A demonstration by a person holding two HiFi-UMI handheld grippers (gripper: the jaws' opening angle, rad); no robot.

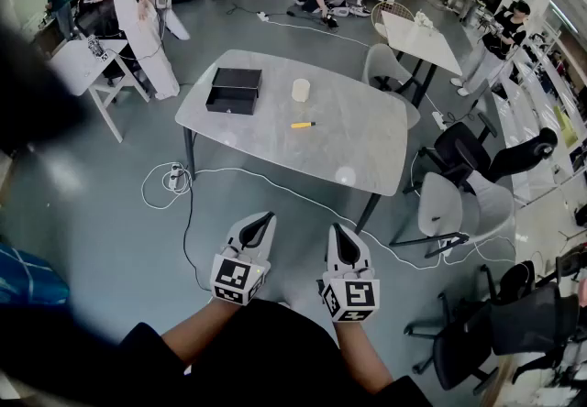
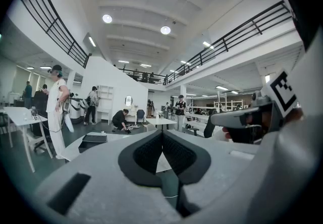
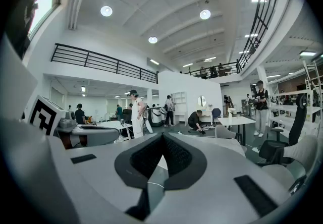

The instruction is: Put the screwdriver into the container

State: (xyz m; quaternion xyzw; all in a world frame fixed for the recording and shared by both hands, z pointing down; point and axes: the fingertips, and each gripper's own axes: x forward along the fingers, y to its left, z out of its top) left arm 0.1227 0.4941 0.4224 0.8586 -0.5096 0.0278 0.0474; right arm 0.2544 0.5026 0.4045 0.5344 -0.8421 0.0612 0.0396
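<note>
A yellow-handled screwdriver (image 1: pixel 304 125) lies near the middle of the grey table (image 1: pixel 367 148). An open black container (image 1: pixel 234 90) sits at the table's far left, and a white cup (image 1: pixel 301 90) stands between the two. My left gripper (image 1: pixel 266 218) and right gripper (image 1: pixel 337 232) hover side by side over the floor, well short of the table's near edge. Both are shut with nothing between their jaws. In the left gripper view the jaws (image 2: pixel 162 133) meet at the tips, with the black container (image 2: pixel 94 138) beyond them. The right gripper's jaws (image 3: pixel 162 137) also touch.
White cables (image 1: pixel 174 178) trail on the floor under and before the table. Chairs (image 1: pixel 459 203) stand to its right, a second white table (image 1: pixel 417 38) behind it. A person in white (image 1: pixel 138 11) stands at the far left by a small table (image 1: pixel 87 61).
</note>
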